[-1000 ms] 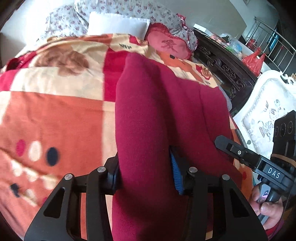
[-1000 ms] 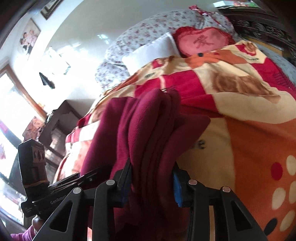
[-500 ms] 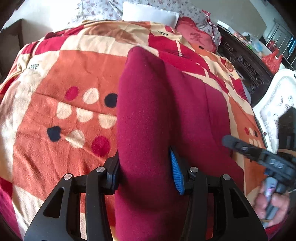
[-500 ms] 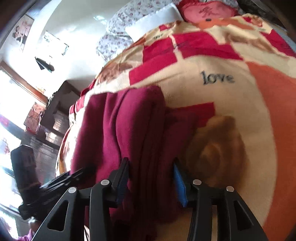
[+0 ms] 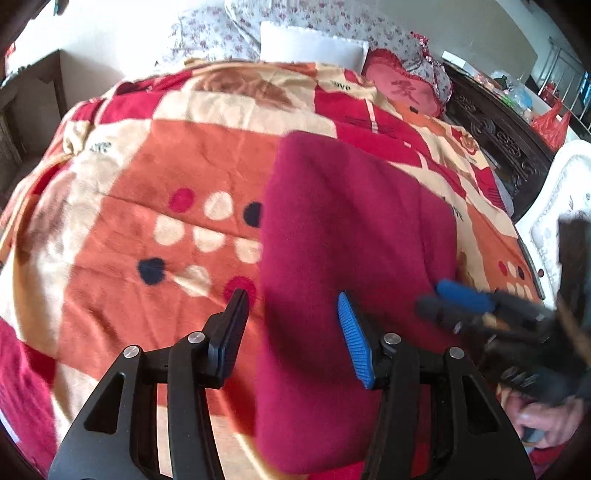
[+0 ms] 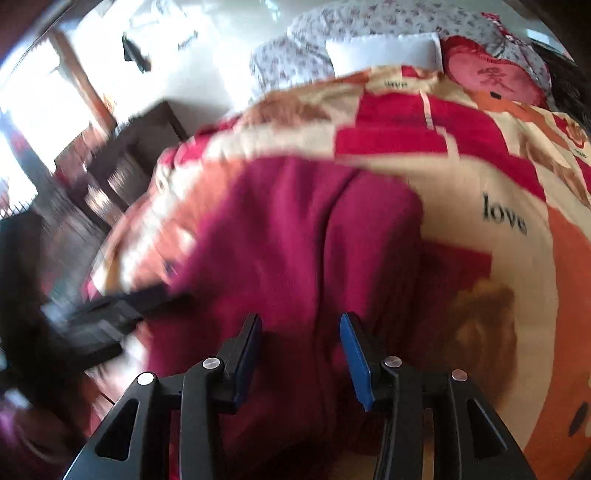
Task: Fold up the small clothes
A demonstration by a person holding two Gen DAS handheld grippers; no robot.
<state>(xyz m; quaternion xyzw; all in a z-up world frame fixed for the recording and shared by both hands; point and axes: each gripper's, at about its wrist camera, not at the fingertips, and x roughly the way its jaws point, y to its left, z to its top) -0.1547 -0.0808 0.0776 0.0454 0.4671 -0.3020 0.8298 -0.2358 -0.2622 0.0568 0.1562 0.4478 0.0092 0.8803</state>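
The left claw (image 5: 291, 325) stands spread, its two pads apart and pinching nothing; the folded crimson garment (image 5: 351, 236) lies flat on the blanket just under and ahead of it, the cloth's left edge falling between the two pads and its bulk running forward and to the right. The right claw (image 6: 301, 349) is likewise spread with nothing between its pads, poised directly over the near end of the garment (image 6: 306, 236), whose centre crease runs straight ahead from the gap. In the left wrist view the right claw (image 5: 439, 299) shows blurred at the right, its tips over the garment's right edge, with the person's hand (image 5: 546, 424) gripping its handle lower down. Left of the left claw the blanket (image 5: 147, 184) shows an orange panel with dots. Right of the right claw the blanket carries the word "love". Far ahead sit a white pillow (image 5: 314, 48), a red heart cushion (image 5: 406, 90) and floral bedding (image 6: 369, 22)
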